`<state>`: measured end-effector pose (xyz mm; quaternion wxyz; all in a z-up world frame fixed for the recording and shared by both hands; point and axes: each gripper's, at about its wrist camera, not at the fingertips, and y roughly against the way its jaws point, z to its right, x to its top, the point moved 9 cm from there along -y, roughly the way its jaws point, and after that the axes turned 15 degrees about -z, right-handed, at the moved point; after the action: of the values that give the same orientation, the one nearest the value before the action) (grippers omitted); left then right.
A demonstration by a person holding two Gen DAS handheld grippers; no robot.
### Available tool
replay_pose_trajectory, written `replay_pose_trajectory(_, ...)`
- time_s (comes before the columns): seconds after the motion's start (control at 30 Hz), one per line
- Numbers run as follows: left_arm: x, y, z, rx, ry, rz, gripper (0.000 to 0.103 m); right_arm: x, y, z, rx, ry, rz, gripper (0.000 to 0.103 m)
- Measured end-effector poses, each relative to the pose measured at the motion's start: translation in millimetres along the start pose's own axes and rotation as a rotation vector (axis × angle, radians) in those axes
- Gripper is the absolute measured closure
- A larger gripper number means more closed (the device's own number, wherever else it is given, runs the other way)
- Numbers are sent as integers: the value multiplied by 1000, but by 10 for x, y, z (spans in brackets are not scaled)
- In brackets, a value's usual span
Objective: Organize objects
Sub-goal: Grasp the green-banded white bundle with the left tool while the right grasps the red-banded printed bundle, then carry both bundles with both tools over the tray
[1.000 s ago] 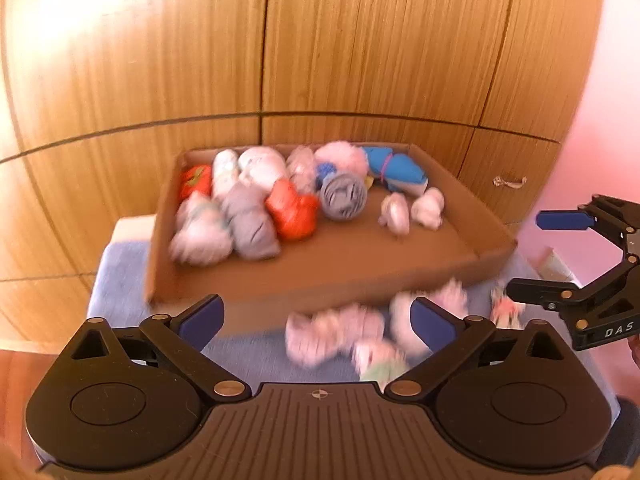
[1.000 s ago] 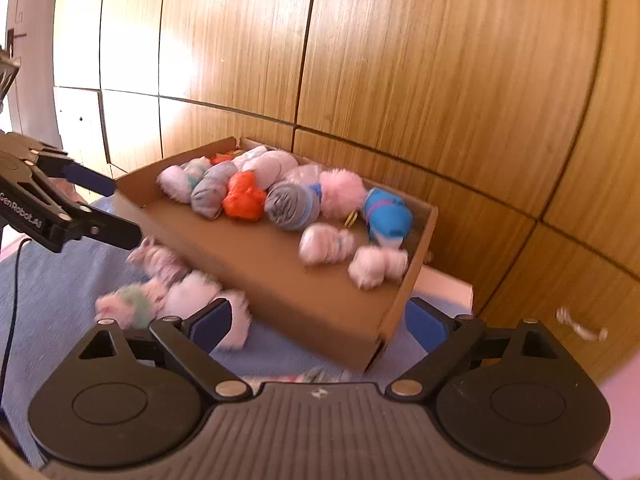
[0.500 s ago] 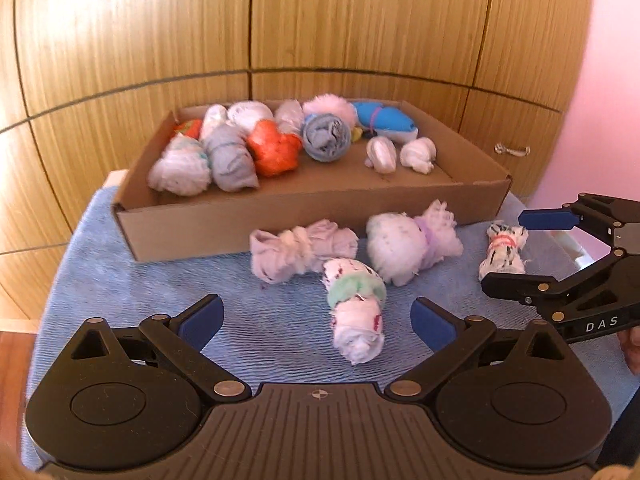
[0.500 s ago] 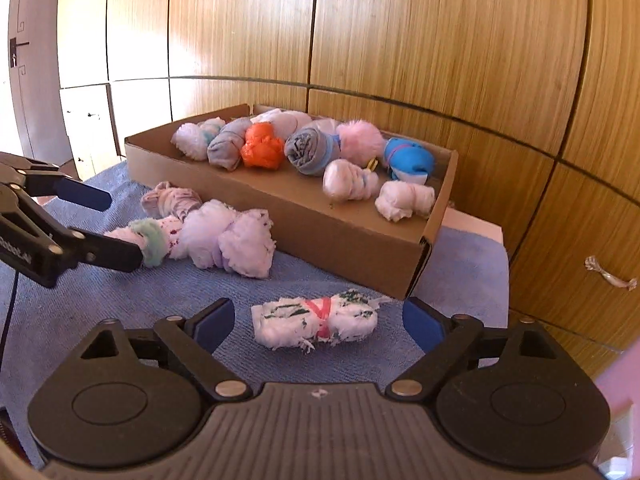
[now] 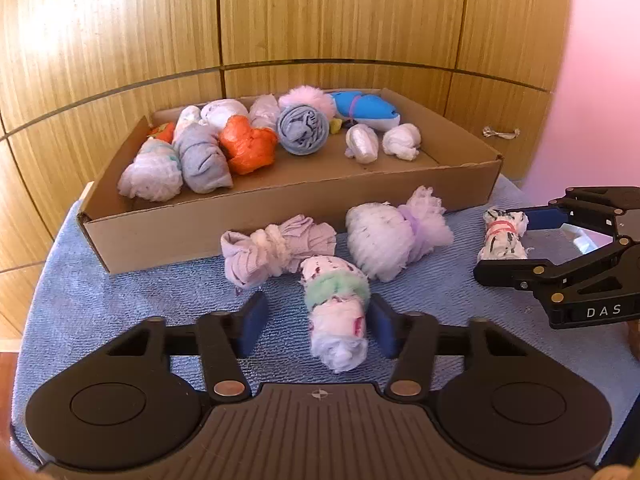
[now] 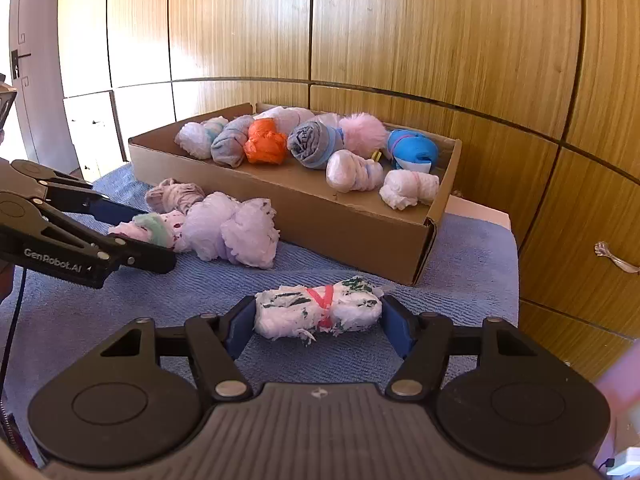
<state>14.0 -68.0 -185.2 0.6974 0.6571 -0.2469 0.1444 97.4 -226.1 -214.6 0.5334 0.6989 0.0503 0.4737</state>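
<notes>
While both grippers sit low over the blue towel (image 5: 120,304), each has a rolled bundle between its fingers, and the jaws of both have just been closing. Left gripper (image 5: 316,322): narrowed around the white bundle with the green band (image 5: 336,312); the right pad looks to be against the cloth, the left pad stands clear with towel showing in the gap, so no grip yet by my reading. Right gripper (image 6: 318,322): both pads meet the ends of the white bundle with the red band (image 6: 318,308), which lies crosswise; it looks gripped lengthwise, lightly. Cardboard box (image 5: 280,208) stands just behind on the towel, already holding a row of bundles along its far side, with bare floor toward the near wall. Two more loose ones, a lilac bundle (image 5: 276,246) and a fluffy white-and-purple bundle (image 5: 394,236), lie between the box and the left gripper, the lilac one near the green-banded roll. Judgement for doing this well: finish closing the left jaws squarely on the roll, at or near the band where the cloth is firmest; soft rolls squash and can slip. An end-to-end hold on the right may buckle the roll, so lift slowly. Raise both clear of the box wall before carrying over, and set them in the bare near strip.
</notes>
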Motion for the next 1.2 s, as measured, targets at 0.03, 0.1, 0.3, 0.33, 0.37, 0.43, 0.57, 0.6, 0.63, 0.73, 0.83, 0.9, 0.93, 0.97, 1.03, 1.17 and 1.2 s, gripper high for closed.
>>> replay_pose_trajectory(0.03, 3, 7, 3, -4, -3, 0, 50, 3, 13, -4, 4, 1, 3, 40)
replay_pose_trajectory(0.1, 5, 33, 15, -7, -15, 3, 53, 11, 55, -9, 4, 3, 10, 40)
replay_pose_trajectory(0.3, -42, 180, 38, -21, -34, 10, 54, 45, 209, -7, 1, 7, 26, 40)
replay_pose_trajectory(0.33, -51, 211, 38, -23, -39, 12, 54, 51, 234, -4, -1, 9, 26, 40)
replay_pose_trajectory(0.37, -59, 240, 41, -26, -44, 15, 54, 61, 259, 0, -2, 9, 27, 40)
replay_pose_trajectory(0.43, -61, 270, 33, -31, -49, 19, 55, 75, 297, 4, -6, 9, 31, 40)
replay_pose_trajectory(0.57, -56, 308, -9, -23, -47, 23, 59, 120, 384, 13, 3, -9, 52, 40)
replay_pose_trajectory(0.6, -54, 299, -19, -21, -44, 19, 58, 127, 393, 10, 6, -9, 54, 40)
replay_pose_trajectory(0.63, -52, 282, -24, -23, -40, 14, 56, 130, 395, 4, 2, -7, 55, 40)
replay_pose_trajectory(0.73, -45, 205, 5, -30, -46, 1, 56, 118, 378, -11, 4, -7, 51, 40)
replay_pose_trajectory(0.83, -19, 104, 47, -32, -52, -6, 59, 106, 367, -23, 7, -11, 50, 40)
replay_pose_trajectory(0.9, -2, 59, 45, -33, -41, -4, 70, 103, 375, -25, 8, -14, 52, 40)
replay_pose_trajectory(0.93, 5, 53, 41, -38, -33, -3, 71, 102, 379, -24, 9, -14, 52, 40)
replay_pose_trajectory(0.97, 10, 62, 49, -42, -34, 0, 71, 99, 387, -23, 8, -13, 53, 40)
replay_pose_trajectory(1.03, 3, 107, 76, -49, -55, 6, 72, 101, 400, -17, 9, -14, 57, 40)
replay_pose_trajectory(1.17, -53, 237, 56, -69, -49, -3, 72, 101, 423, -14, 6, -18, 60, 40)
replay_pose_trajectory(1.2, -66, 285, 45, -72, -47, -3, 72, 102, 433, -16, 6, -17, 62, 40)
